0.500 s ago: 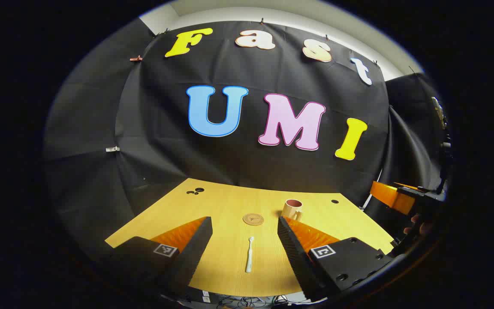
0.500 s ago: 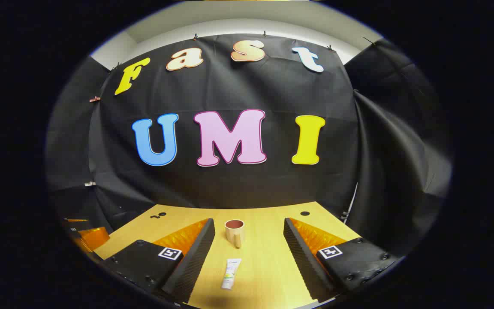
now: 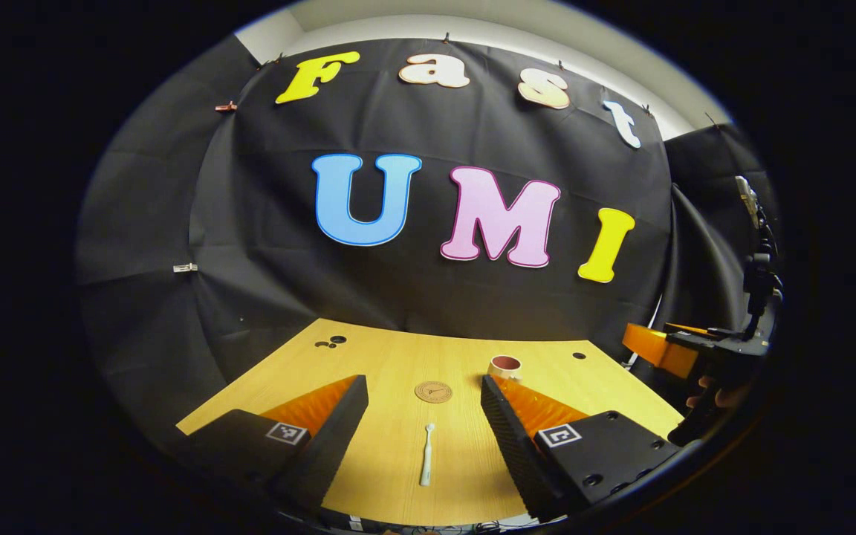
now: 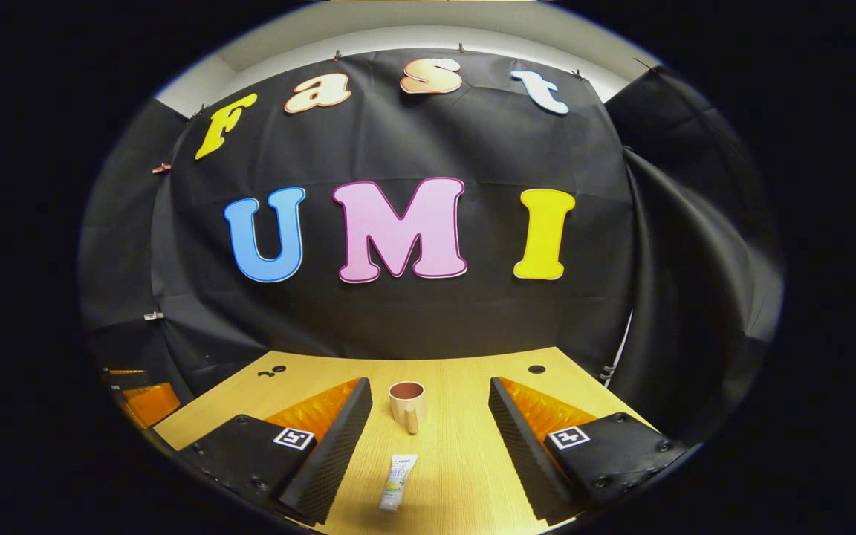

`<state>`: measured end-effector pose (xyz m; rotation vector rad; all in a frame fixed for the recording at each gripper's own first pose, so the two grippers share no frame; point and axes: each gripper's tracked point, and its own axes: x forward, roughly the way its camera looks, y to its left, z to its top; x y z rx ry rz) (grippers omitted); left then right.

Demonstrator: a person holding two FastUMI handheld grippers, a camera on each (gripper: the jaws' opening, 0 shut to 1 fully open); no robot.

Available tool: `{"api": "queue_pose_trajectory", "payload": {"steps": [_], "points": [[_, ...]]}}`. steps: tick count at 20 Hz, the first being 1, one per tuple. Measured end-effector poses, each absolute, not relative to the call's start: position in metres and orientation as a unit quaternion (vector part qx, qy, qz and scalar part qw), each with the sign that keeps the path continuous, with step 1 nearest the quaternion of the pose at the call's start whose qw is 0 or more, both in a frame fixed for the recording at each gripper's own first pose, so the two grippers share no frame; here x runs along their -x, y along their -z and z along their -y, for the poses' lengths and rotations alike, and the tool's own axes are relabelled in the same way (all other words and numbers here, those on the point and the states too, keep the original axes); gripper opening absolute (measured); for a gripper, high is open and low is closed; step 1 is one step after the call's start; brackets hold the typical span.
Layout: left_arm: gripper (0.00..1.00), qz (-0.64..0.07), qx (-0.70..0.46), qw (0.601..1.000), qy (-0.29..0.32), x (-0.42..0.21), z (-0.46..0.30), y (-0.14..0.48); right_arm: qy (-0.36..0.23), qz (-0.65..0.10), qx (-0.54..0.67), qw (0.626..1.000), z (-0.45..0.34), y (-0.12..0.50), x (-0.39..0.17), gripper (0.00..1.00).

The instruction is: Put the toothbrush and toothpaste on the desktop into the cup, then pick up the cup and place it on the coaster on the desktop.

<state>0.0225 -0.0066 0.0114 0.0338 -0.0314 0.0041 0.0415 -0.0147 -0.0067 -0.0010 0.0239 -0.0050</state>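
Lying flat on the tabletop (image 3: 368, 371), the slim white toothbrush (image 3: 426, 466) sits low in the frame's centre between the left tool (image 3: 422, 416) fingers, which stand wide apart. The toothpaste (image 4: 397, 472), a small white tube, lies bottom centre between the right tool (image 4: 428, 420) fingers, likewise apart. Beyond it stands the empty cup (image 4: 406, 403); the round coaster (image 3: 433, 391) lies bare. Nothing looks started yet.

your left gripper (image 3: 424, 401) gaping above the wooden desktop (image 3: 383, 357), white toothbrush (image 3: 426, 464) between its fingers, round coaster (image 3: 433, 391) beyond, cup (image 3: 504, 365) right, your other gripper (image 3: 695, 353) far right
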Motion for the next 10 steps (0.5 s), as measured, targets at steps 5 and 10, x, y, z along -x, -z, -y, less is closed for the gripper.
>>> {"api": "queue_pose_trajectory", "payload": {"steps": [5,10], "points": [[0.97,0.017,-0.03,0.999,0.008,-0.042,0.018,-0.017,0.008,-0.021,-0.001,1.0,0.024,0.013,-0.048,0.98],[0.97,0.019,-0.037,0.999,0.016,-0.053,0.023,-0.021,0.014,-0.039,0.001,0.999,0.032,0.021,-0.058,0.98]]}}
